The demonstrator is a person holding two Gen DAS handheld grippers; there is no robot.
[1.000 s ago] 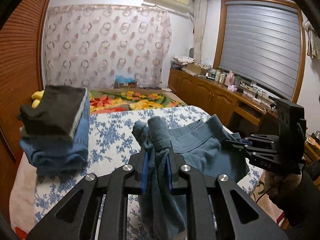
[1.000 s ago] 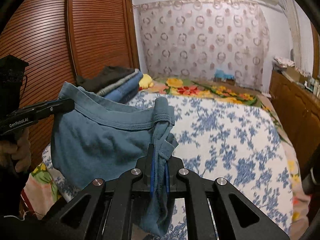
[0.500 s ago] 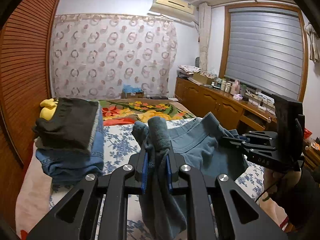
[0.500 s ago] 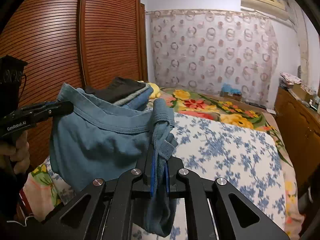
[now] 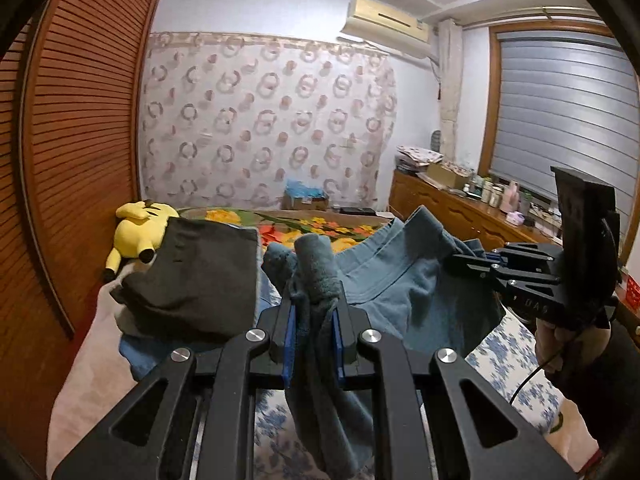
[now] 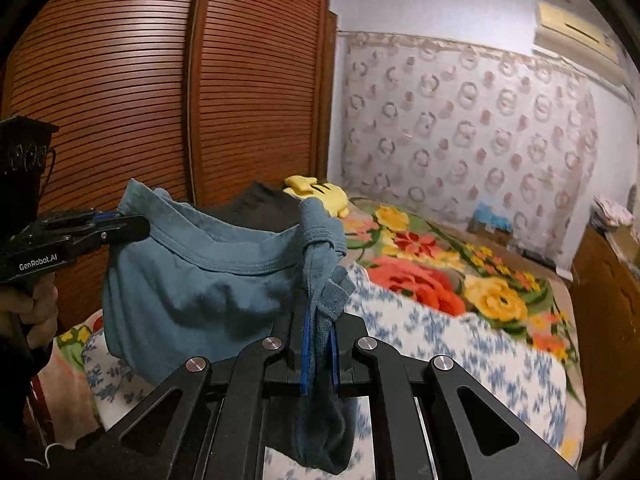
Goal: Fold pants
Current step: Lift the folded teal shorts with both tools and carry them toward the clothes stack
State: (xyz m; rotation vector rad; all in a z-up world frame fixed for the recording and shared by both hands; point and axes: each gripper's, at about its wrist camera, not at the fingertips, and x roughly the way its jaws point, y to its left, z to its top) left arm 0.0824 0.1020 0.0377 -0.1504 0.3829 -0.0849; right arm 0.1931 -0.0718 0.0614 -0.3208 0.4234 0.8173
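Here we see both grippers pinching the same blue pants (image 5: 404, 280), a soft knit cloth with a stitched waistband, held up in the air above the bed (image 6: 460, 344). The left gripper (image 5: 313, 328) has its blue-padded fingers pressed on a bunched roll of the waistband, which sticks up past the tips while more cloth hangs below them. The right gripper (image 6: 319, 344) clamps another gathered fold in the same way, with a dark tail of cloth drooping beneath it. Between the two the waistband sags in a shallow pouch shape.

The left wrist view shows, ahead and left of that gripper, a stack of folded clothes (image 5: 196, 276), dark grey on top and blue denim under it, with a yellow plush toy (image 5: 140, 226) just beyond. Ahead and right of it lie a wooden sideboard (image 5: 452, 204) with bottles and boxes, and a grey window blind (image 5: 560, 120).

The right wrist view alone shows the ribbed wooden wardrobe doors (image 6: 160, 80) to that gripper's left and the flowered blanket (image 6: 432, 264) ahead; the blue-flowered bed sheet there is blurred.
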